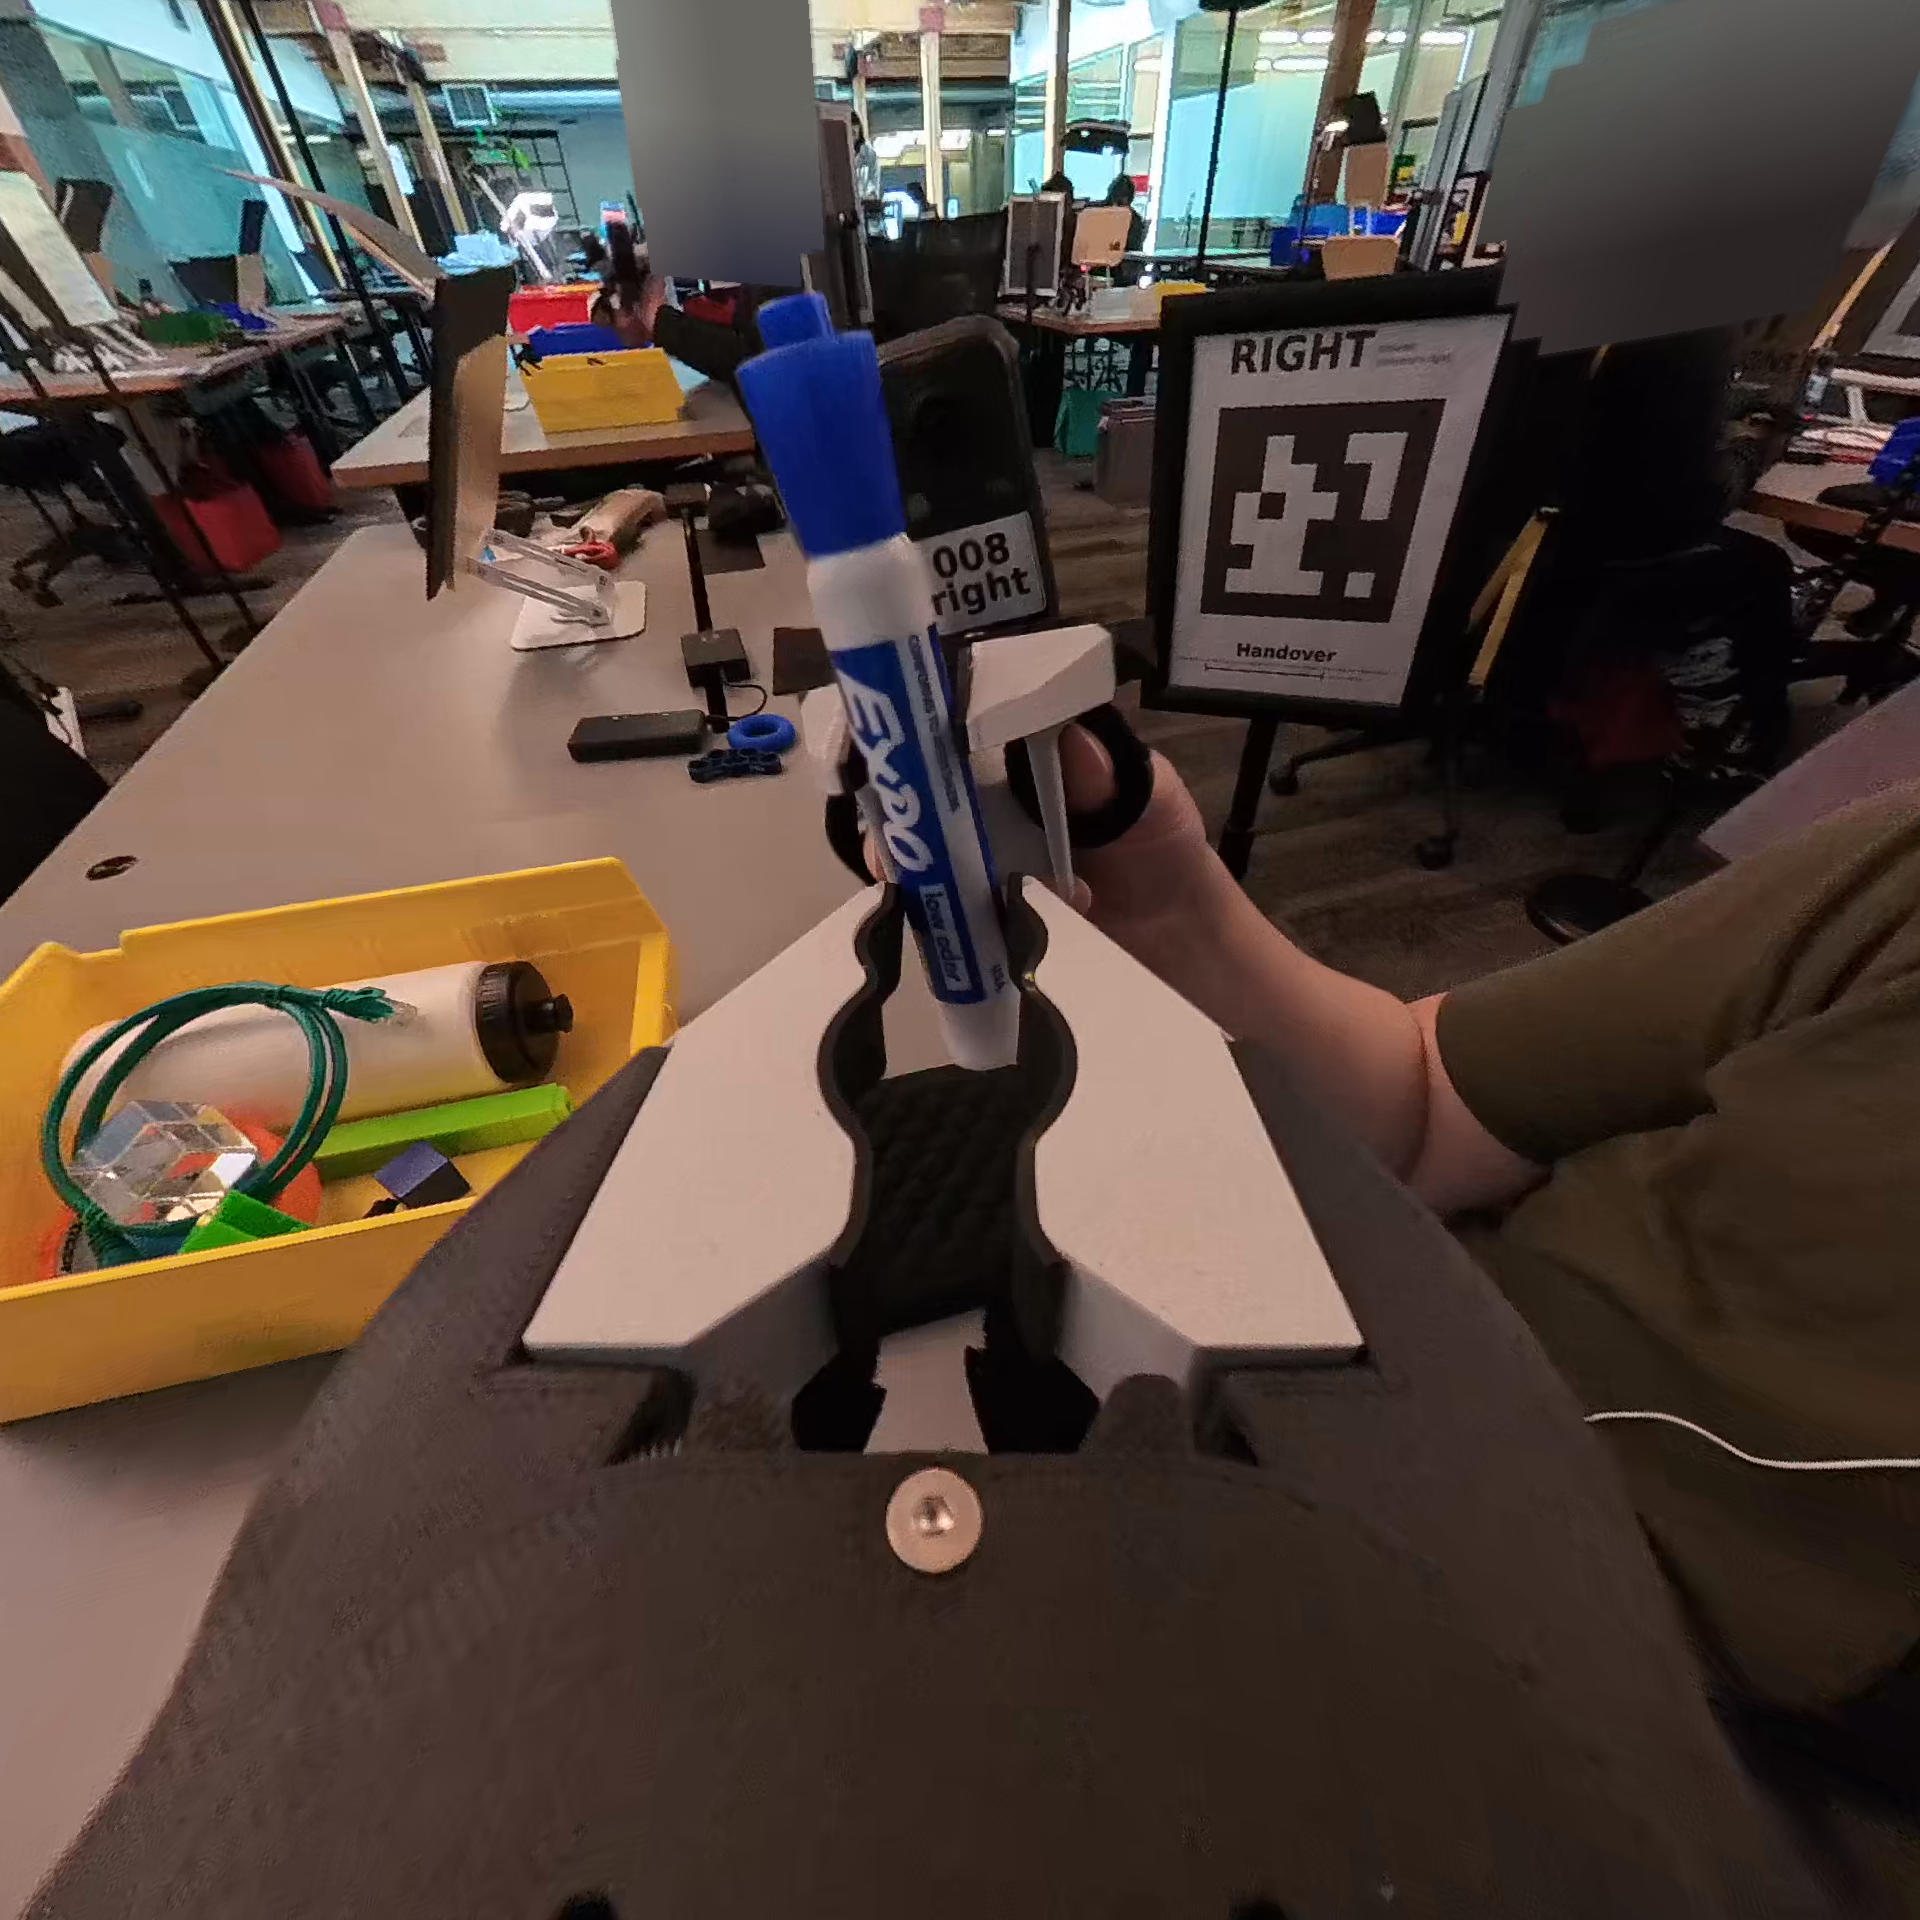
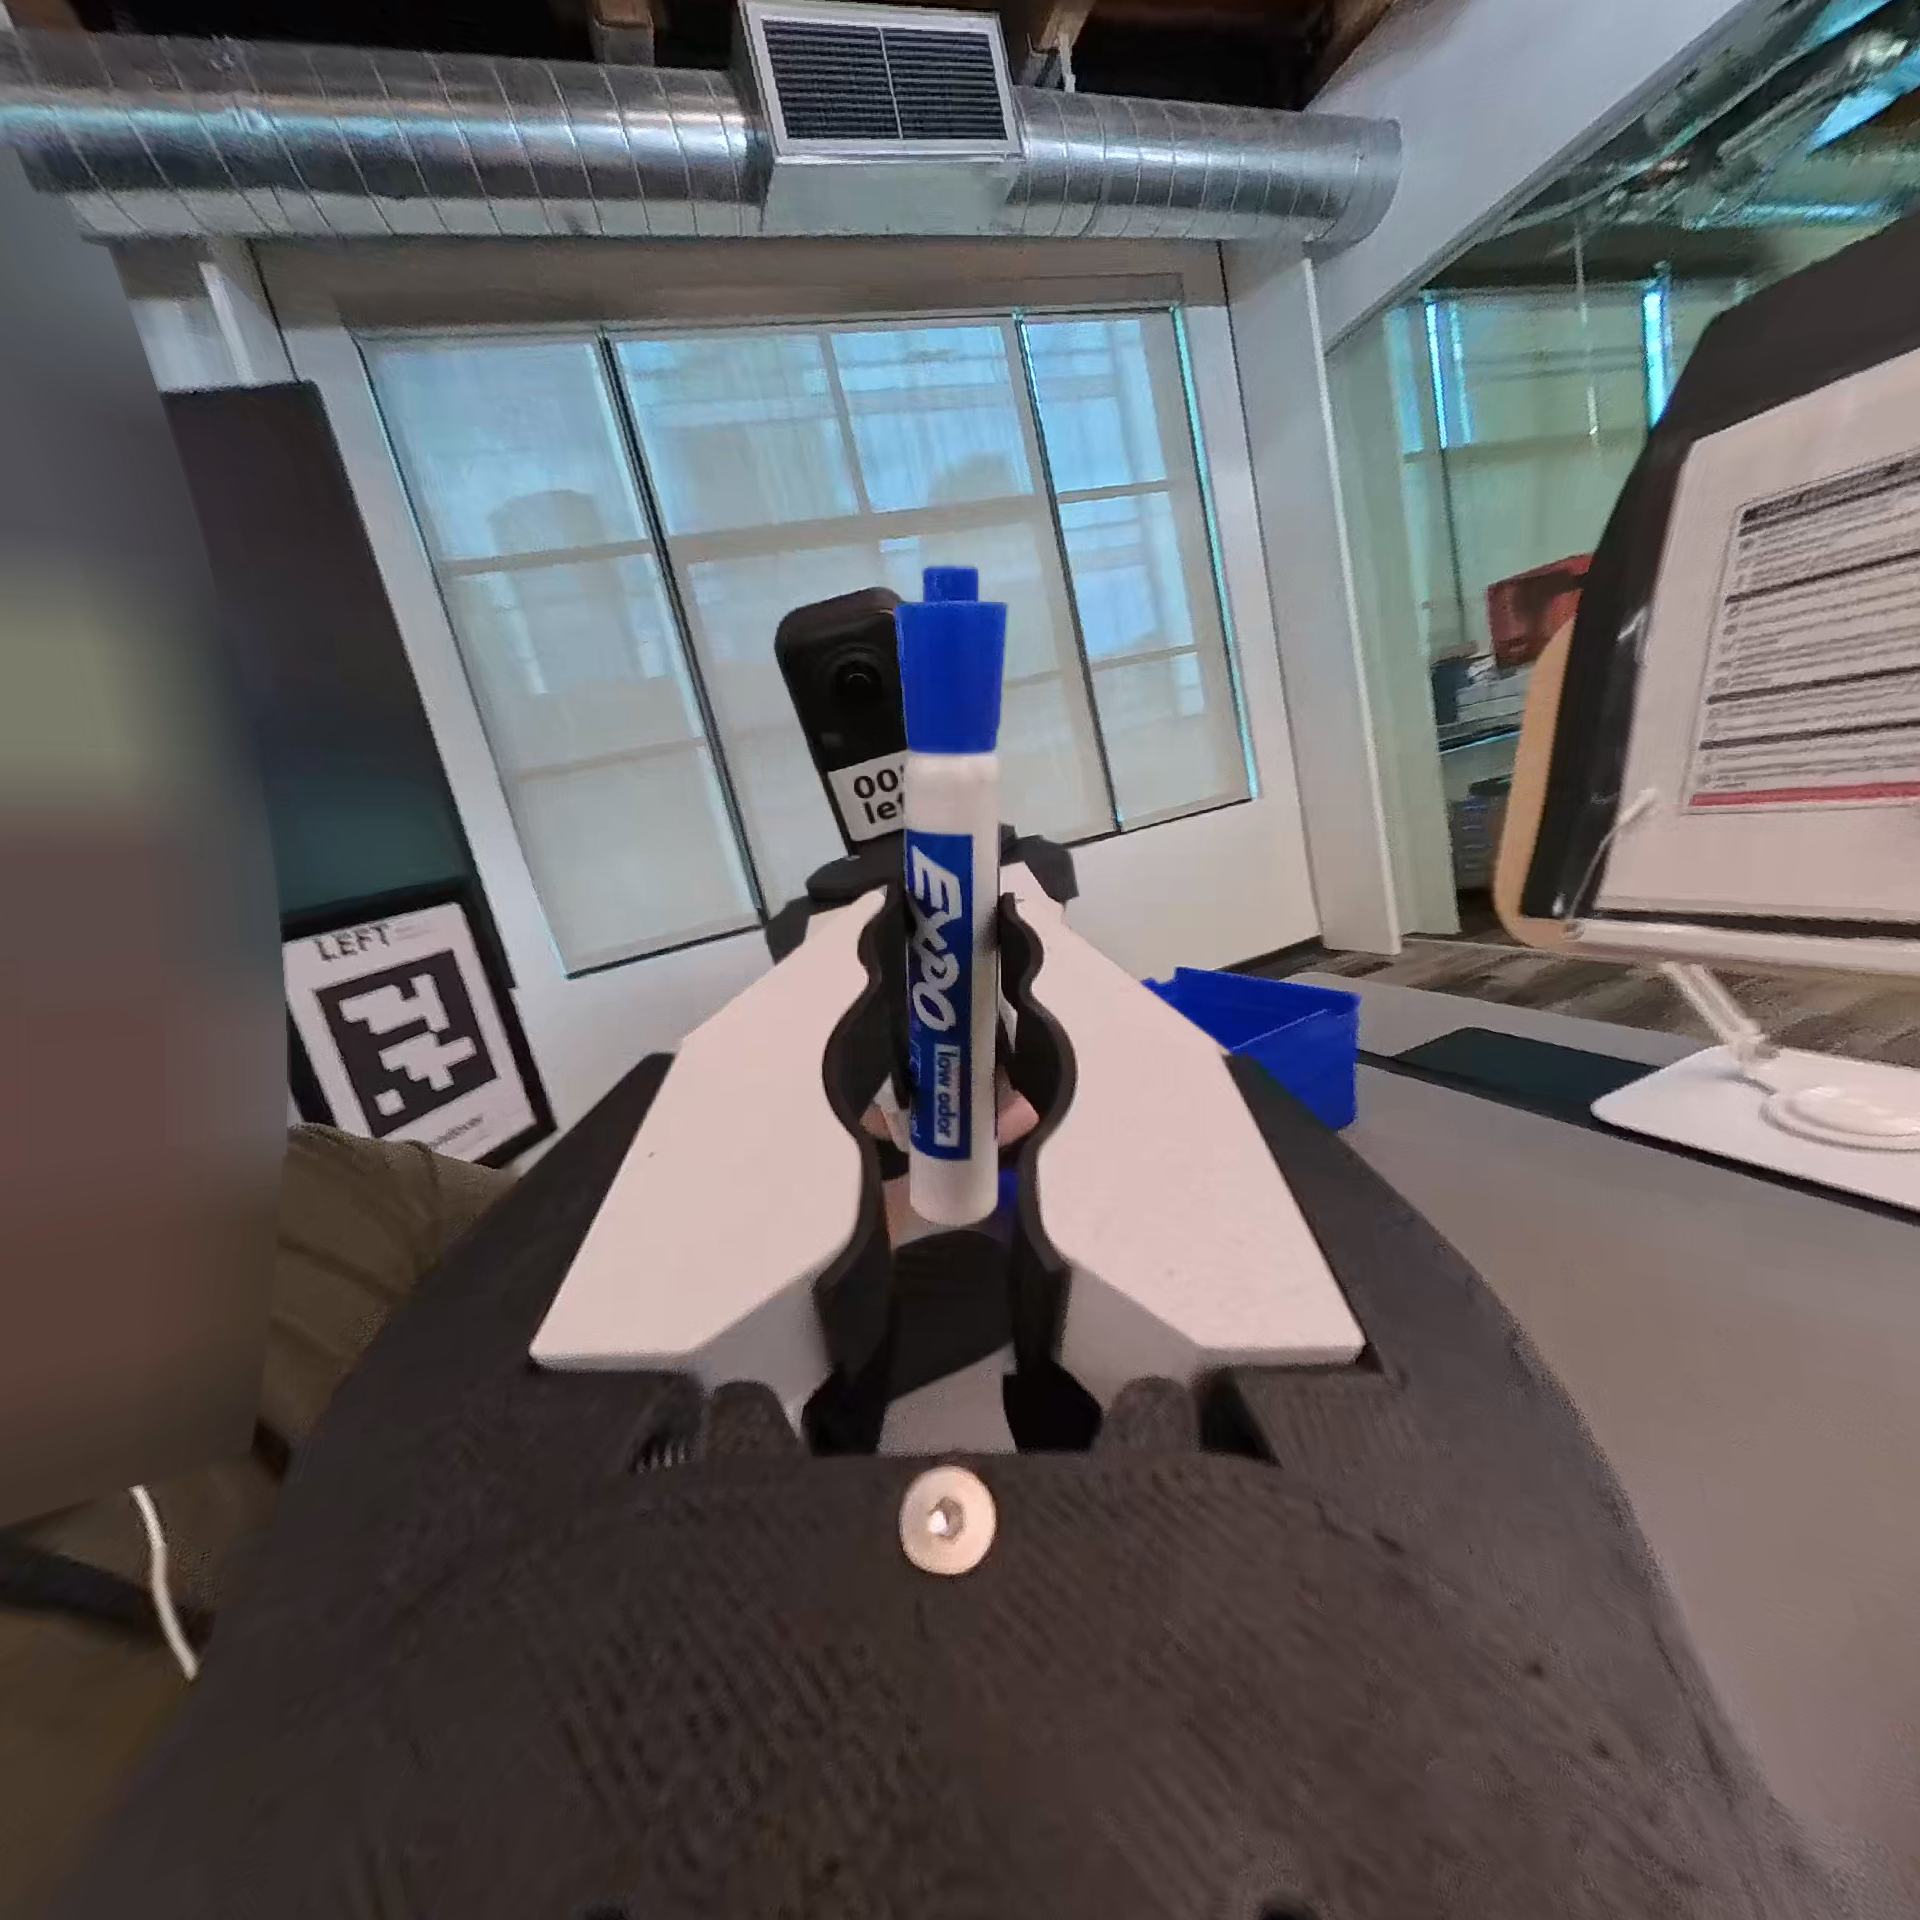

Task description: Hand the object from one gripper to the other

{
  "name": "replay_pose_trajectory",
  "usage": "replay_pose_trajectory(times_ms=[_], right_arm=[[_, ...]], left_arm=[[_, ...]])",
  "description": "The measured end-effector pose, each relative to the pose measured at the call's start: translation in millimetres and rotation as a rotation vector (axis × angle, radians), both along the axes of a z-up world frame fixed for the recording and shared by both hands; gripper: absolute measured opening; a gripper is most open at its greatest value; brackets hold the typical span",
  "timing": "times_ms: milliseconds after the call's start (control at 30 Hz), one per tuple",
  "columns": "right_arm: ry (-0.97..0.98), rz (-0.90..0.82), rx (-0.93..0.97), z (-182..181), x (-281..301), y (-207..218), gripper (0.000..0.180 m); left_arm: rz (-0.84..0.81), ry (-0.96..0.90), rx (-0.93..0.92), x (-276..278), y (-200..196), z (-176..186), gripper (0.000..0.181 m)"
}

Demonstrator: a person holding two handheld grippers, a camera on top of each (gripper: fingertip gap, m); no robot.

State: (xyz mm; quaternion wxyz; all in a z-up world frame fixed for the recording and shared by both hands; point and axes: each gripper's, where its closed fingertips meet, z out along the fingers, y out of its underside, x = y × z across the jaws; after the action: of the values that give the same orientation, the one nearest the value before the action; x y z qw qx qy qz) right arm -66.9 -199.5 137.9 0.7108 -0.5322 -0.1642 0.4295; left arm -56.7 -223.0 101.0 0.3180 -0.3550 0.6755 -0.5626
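Office desks lie behind; above the grey surface (image 1: 312, 748), the upright marker (image 1: 894, 665) stands clamped between left gripper (image 1: 951, 935) and facing right gripper (image 2: 951, 935), both gripping its barrel.

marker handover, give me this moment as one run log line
phase: mid-handover | object: blue-capped marker, upright, cap up | left gripper: shut on marker | right gripper: shut on marker | release: not yet

Marker (image 1: 902, 717) upright between both grippers' fingertips (bin (image 1: 613, 914) left, on table (image 1: 343, 748)).
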Motion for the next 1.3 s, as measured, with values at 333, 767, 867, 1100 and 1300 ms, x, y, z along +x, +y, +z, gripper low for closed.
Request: replay_pose_trajectory(times_ms=[333, 767, 867, 1100, 1300], right_arm=[[-0.332, -0.333, 0.387, 105.2, -9.0, 18.7, 0.050], [-0.019, -0.060, 0.396, 147.7, -43.9, 67.0, 0.040], [0.026, -0.014, 0.339, 146.5, -37.3, 78.6, 0.041], [-0.087, -0.053, 0.251, 121.6, -38.1, 106.9, 0.043], [-0.103, 0.013, 0.195, 109.9, -44.3, 113.1, 0.043]], left_arm=[[0.147, -0.208, -0.152, -65.1, 81.4, 71.5, 0.017], [0.449, -0.557, -0.015, -103.9, 144.3, 109.9, 0.016], [0.440, -0.558, -0.013, -90.3, 141.5, 100.6, 0.016], [0.452, -0.502, -0.025, -77.4, 135.7, 82.9, 0.016], [0.458, -0.502, 0.011, -74.1, 130.0, 81.0, 0.016]])
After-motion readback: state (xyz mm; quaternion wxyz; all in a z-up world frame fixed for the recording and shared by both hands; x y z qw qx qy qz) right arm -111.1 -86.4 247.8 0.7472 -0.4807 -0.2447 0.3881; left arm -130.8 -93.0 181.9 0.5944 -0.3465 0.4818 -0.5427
